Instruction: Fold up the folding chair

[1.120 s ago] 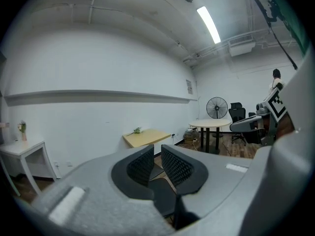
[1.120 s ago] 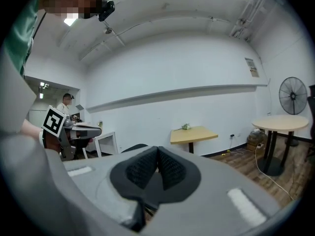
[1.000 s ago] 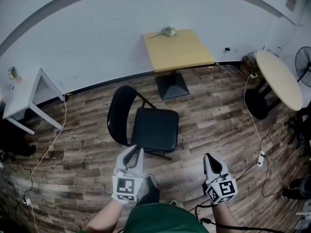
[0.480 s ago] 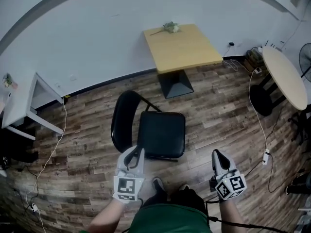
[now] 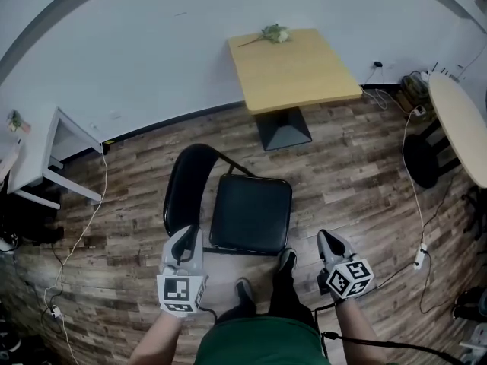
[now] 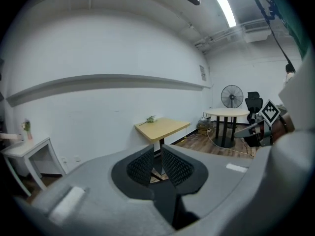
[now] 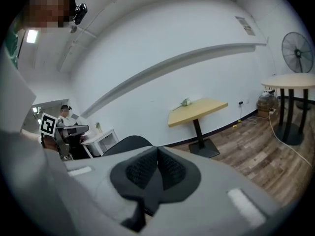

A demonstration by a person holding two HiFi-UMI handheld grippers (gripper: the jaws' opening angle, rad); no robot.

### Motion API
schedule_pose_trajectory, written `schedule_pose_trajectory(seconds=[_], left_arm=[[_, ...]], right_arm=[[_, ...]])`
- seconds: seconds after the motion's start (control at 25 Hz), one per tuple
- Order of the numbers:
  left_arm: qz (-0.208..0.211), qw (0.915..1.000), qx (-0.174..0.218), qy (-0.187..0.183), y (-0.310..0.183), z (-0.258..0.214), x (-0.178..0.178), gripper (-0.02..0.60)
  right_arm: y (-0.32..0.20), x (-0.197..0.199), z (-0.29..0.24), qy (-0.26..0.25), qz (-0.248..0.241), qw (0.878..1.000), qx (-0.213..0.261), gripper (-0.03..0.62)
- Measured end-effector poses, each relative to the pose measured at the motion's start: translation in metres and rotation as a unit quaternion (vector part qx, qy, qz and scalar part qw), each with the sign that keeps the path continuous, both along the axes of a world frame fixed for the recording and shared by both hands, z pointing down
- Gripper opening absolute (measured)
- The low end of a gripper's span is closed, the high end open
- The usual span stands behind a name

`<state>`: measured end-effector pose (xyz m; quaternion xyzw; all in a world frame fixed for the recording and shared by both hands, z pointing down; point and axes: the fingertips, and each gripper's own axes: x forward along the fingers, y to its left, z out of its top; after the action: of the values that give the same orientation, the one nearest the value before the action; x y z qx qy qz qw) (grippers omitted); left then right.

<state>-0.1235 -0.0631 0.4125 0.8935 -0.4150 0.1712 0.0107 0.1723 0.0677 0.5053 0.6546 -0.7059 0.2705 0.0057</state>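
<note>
The black folding chair stands unfolded on the wood floor in the head view, with its seat [image 5: 251, 213] flat and its curved backrest [image 5: 181, 188] at the seat's left. My left gripper [image 5: 186, 234] hovers just below the backrest's near end, shut and empty, and I cannot tell whether it touches the chair. My right gripper [image 5: 326, 237] is to the right of the seat's near corner, clear of it, also shut and empty. In the left gripper view the pads [image 6: 141, 164] hold nothing. The right gripper view shows the backrest [image 7: 127, 142] just beyond its shut jaws.
A square yellow table [image 5: 293, 67] with a flower [image 5: 275, 33] stands against the far wall. A white side table [image 5: 38, 154] is at the left, and a round table [image 5: 460, 124] at the right. Cables [image 5: 415, 204] trail over the floor. The person's shoes [image 5: 285, 261] are by the seat's near edge.
The person has stepped closer to the chair, feet now at the seat's near edge. The left gripper shifted left toward the backrest's end. Both grippers stayed shut.
</note>
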Motion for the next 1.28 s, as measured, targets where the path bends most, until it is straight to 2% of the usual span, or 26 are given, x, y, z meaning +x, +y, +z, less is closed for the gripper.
schedule_pose_trajectory(seconds=[0.24, 0.4, 0.52, 0.68, 0.84, 0.92, 1.16, 1.28], left_arm=[[-0.069, 0.9973, -0.009, -0.025, -0.055, 0.009, 0.012, 0.055], [-0.118, 0.9918, -0.025, -0.042, -0.092, 0.021, 0.006, 0.055], [-0.137, 0.9877, -0.043, -0.062, -0.109, 0.034, 0.001, 0.057], [-0.139, 0.9837, -0.065, -0.095, -0.133, 0.055, 0.001, 0.077], [-0.115, 0.9772, -0.110, -0.141, -0.151, 0.091, -0.009, 0.150], [-0.103, 0.9720, -0.129, -0.167, -0.162, 0.109, -0.021, 0.169], [-0.092, 0.9559, -0.201, -0.193, -0.186, 0.165, -0.057, 0.224], [-0.087, 0.9434, -0.243, -0.209, -0.190, 0.191, -0.075, 0.271]], right_arm=[[-0.053, 0.041, 0.056, -0.051, -0.045, 0.997, -0.039, 0.002], [-0.068, 0.067, 0.104, -0.093, -0.057, 0.991, -0.074, 0.003], [-0.072, 0.076, 0.144, -0.121, -0.072, 0.984, -0.106, 0.003], [-0.084, 0.086, 0.196, -0.152, -0.082, 0.976, -0.131, 0.003], [-0.092, 0.085, 0.249, -0.190, -0.077, 0.967, -0.152, 0.004], [-0.096, 0.080, 0.273, -0.209, -0.077, 0.961, -0.162, 0.095], [-0.095, 0.079, 0.329, -0.232, -0.048, 0.955, -0.181, 0.105], [-0.089, 0.073, 0.361, -0.251, -0.031, 0.948, -0.193, 0.154]])
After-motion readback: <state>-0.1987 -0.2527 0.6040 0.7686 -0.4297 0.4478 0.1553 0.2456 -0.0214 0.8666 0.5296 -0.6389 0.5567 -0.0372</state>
